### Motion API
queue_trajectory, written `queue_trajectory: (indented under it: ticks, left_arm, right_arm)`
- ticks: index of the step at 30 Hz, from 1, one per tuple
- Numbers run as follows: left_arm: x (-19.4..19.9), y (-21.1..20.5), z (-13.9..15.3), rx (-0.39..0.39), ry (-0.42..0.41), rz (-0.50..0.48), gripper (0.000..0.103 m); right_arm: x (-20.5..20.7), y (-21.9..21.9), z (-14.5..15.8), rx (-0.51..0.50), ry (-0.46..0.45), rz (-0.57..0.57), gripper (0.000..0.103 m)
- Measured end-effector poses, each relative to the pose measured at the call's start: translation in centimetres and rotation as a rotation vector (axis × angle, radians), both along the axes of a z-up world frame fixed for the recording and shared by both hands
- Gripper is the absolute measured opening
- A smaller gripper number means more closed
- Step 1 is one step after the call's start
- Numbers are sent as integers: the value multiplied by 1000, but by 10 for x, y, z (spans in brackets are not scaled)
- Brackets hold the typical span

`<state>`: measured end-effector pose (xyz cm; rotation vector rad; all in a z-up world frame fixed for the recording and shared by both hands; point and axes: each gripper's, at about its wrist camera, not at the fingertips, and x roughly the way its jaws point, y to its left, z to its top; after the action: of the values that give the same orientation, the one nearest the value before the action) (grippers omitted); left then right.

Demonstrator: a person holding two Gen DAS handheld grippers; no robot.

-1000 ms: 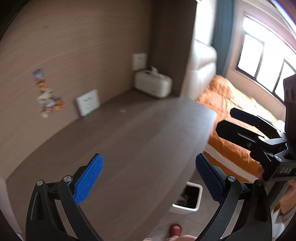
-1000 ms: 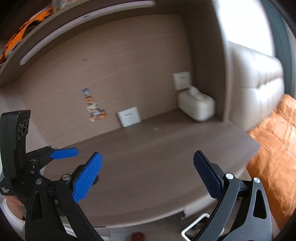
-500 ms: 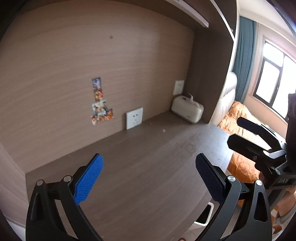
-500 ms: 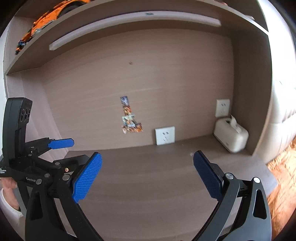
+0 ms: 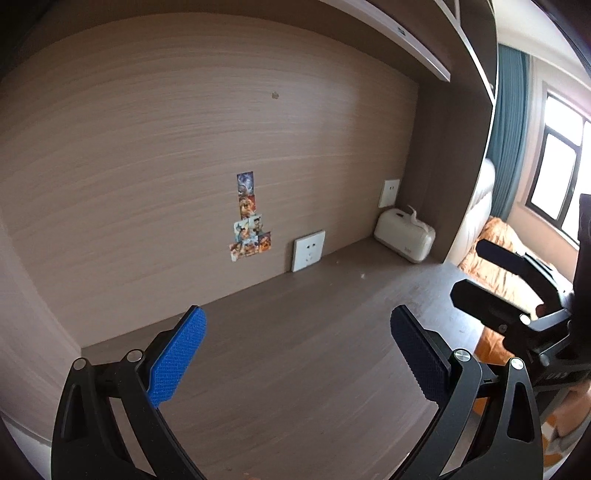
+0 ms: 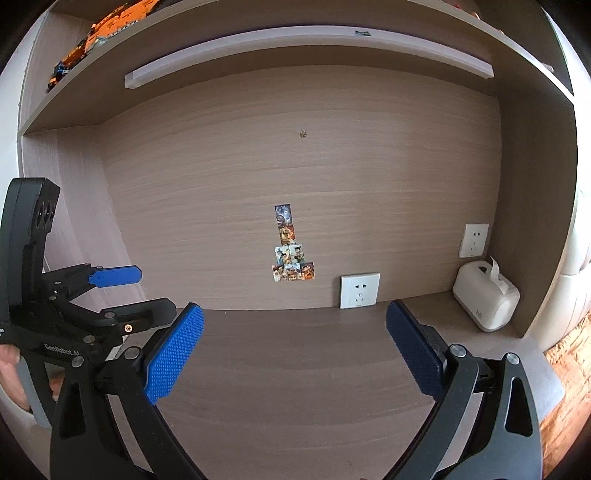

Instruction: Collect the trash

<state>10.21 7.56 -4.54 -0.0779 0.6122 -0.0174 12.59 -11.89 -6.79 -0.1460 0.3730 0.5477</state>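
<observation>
My left gripper (image 5: 298,349) is open and empty above the brown desk (image 5: 314,332). It also shows at the left of the right wrist view (image 6: 122,295). My right gripper (image 6: 294,347) is open and empty above the same desk, to the right of the left one. It shows at the right edge of the left wrist view (image 5: 491,273). A tiny white scrap (image 5: 363,275) lies on the desk near the back. No trash bin is in view.
A white tissue box (image 6: 485,301) stands in the desk's back right corner. Wall sockets (image 6: 359,290) and stickers (image 6: 291,251) are on the back panel. A shelf with an orange toy car (image 6: 103,33) hangs above. An orange bedspread (image 5: 506,258) lies to the right.
Both grippers tilted up and turned left, from the desk edge and the floor bin to the back panel. The bin has left the view. Both stayed open.
</observation>
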Motion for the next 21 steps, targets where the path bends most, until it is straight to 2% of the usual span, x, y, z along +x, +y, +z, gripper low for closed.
queue_trajectory:
  ticks: [5,11,21]
  left_arm:
    - [6,2,0,-17,8,-16,98]
    - [10,-4,-1,20,0,-14,98]
    - [14,-10,-1,30,-6,-24,98]
  right_arm:
    - [2,2,1,5,1,-7,98]
    - [3,-4,3,10,0,-25,98]
    - [2,-8,4,15,1,-49,98]
